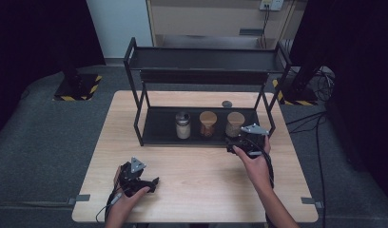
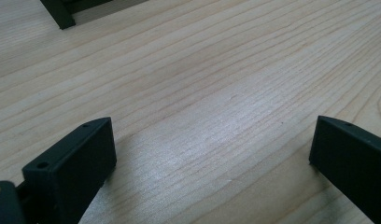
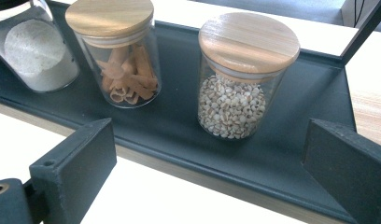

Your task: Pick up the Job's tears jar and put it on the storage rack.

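Three glass jars stand in a row on the lower tray of a black two-tier rack (image 1: 156, 135). The left jar (image 1: 183, 125) (image 3: 32, 46) holds white powder. The middle jar (image 1: 207, 123) (image 3: 118, 51) has a wooden lid and brown curled pieces. The right jar (image 1: 234, 123) (image 3: 240, 77) has a wooden lid and pale grains. My right gripper (image 1: 244, 142) (image 3: 212, 158) is open just in front of the tray, facing the grain jar, with nothing between its jaws. My left gripper (image 1: 149, 183) (image 2: 212, 154) rests open low over the bare tabletop near the front left.
The rack's upper shelf (image 1: 201, 59) overhangs the jars. A small grey round lid (image 1: 227, 103) lies on the wooden table (image 1: 201, 175) behind the rack. Black posts (image 3: 361, 28) frame the tray's right end. Grey floor surrounds the table.
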